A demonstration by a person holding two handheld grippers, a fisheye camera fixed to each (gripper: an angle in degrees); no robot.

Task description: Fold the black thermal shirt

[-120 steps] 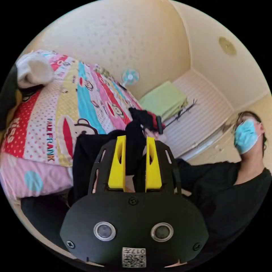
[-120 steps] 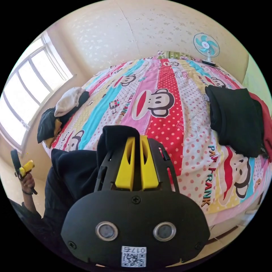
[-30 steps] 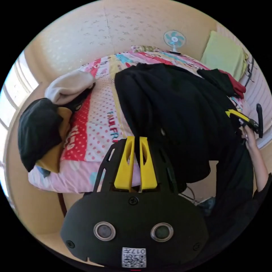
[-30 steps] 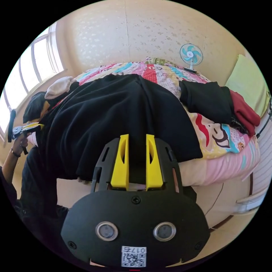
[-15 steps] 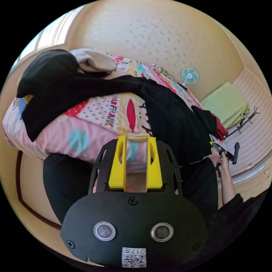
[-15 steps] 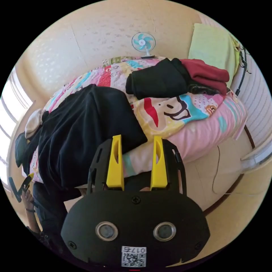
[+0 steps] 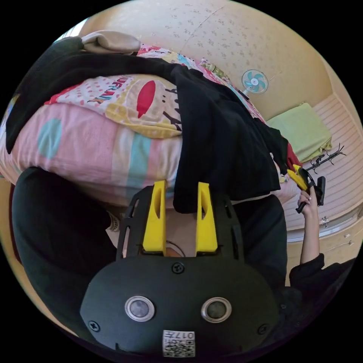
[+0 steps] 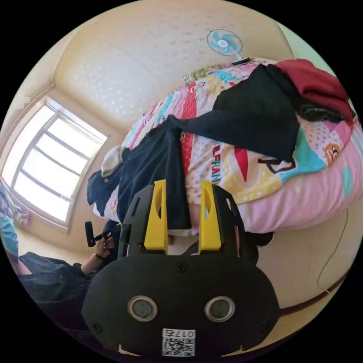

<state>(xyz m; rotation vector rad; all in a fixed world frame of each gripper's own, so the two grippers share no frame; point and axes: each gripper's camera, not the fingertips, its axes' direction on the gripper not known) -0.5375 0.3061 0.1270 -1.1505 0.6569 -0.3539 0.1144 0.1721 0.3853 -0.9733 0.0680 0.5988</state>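
Both grippers hung open at the bed (image 7: 98,159) edge. Left gripper (image 7: 180,196): jaws apart, the shirt (image 7: 215,136) hem drooping between them, not pinched. Right gripper (image 8: 182,196): jaws apart, the hem corner between them, also loose. The shirt lay spread on the bed, hem overhanging the near edge, sleeves reaching toward the clothes piles (image 8: 310,87) at either side. Fan (image 8: 224,41) stood beyond the bed, by the wall. Risk: the overhang may drag the shirt off the bed; the sleeves could snag the piles.

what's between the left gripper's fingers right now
A hanging edge of the black thermal shirt, in the left gripper view; the left gripper is open, its fingers apart.
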